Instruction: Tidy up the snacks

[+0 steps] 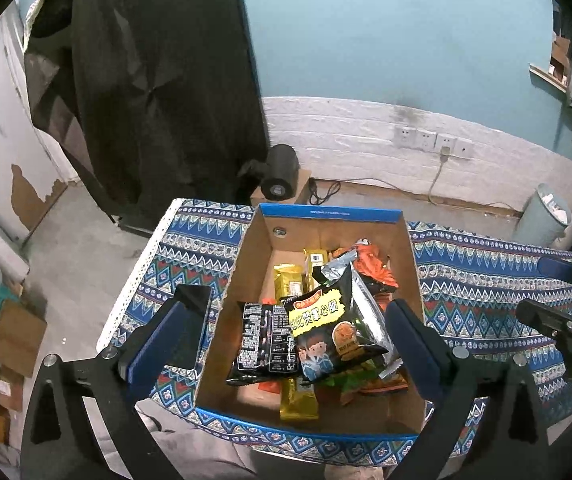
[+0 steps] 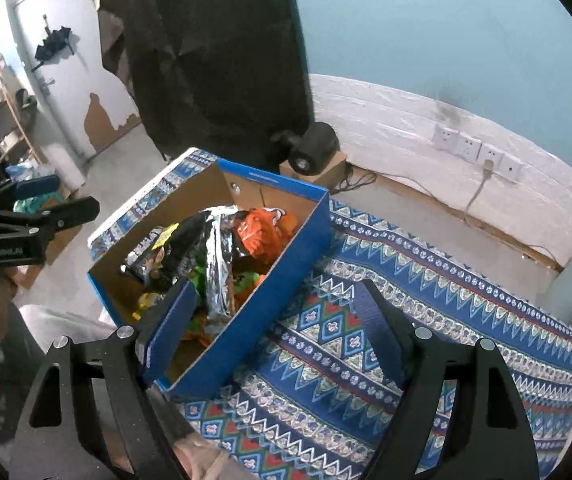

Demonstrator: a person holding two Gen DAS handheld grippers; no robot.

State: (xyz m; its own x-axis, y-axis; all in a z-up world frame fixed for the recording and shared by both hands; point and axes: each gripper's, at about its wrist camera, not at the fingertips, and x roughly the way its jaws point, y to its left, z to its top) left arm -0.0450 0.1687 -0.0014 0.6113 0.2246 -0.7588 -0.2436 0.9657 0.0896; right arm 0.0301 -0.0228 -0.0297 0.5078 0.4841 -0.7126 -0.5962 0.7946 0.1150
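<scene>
A blue cardboard box (image 1: 326, 213) stands on a patterned tablecloth (image 1: 189, 240) and holds several snack packets: a black and yellow bag (image 1: 328, 330), a black packet (image 1: 263, 342), gold bars (image 1: 288, 284) and an orange bag (image 1: 370, 266). My left gripper (image 1: 298, 328) is open, hovering above the box, its fingers astride the black bags without touching them. In the right wrist view the box (image 2: 269, 280) sits left of centre. My right gripper (image 2: 273, 320) is open and empty, over the box's right wall and the cloth (image 2: 406, 300). The orange bag (image 2: 263, 232) and a silver packet (image 2: 217, 264) show inside.
A black cylinder (image 1: 281, 172) sits on a small carton beyond the table. A dark coat (image 1: 157, 80) hangs at the back left. Wall sockets (image 1: 430, 140) with a cable and a grey bin (image 1: 542, 220) are at the right. Cardboard boxes (image 1: 17, 336) lie on the floor, left.
</scene>
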